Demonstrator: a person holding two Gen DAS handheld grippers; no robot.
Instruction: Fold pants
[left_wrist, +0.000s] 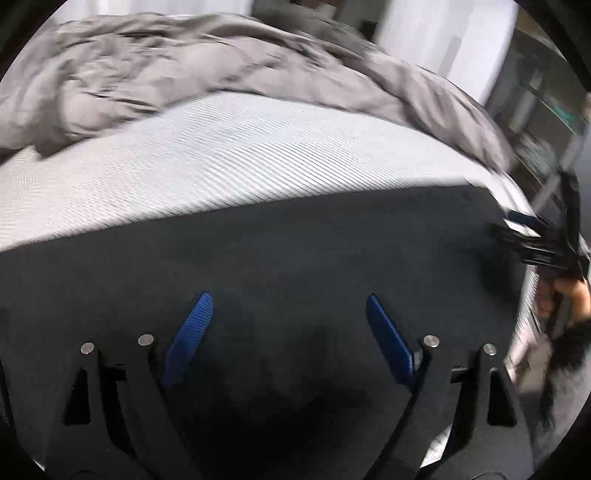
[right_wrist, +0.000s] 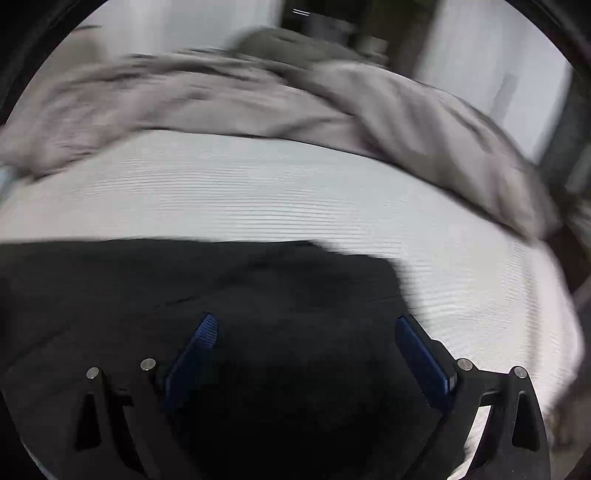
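Both tongs, the left tongs (left_wrist: 288, 306) and the right tongs (right_wrist: 306, 328), hang open and empty over the dark pants (left_wrist: 295, 251), which lie flat on the bed (left_wrist: 221, 166). Next, probably, comes gripping an edge for a fold. A rumpled grey duvet (left_wrist: 147, 74) lies behind; the room is blurred.

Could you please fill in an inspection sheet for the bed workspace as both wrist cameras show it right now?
Surface: white ribbed mattress, bare beyond the garment.
Job's things: dark pants spread flat at the near edge.
Clutter: crumpled grey duvet pushed to the far side.
Grippers: left gripper open above the pants, nothing between the pads; right gripper open likewise.
Cables: nothing seen.
Surroundings: blurred; white wall and dark furniture behind the bed.
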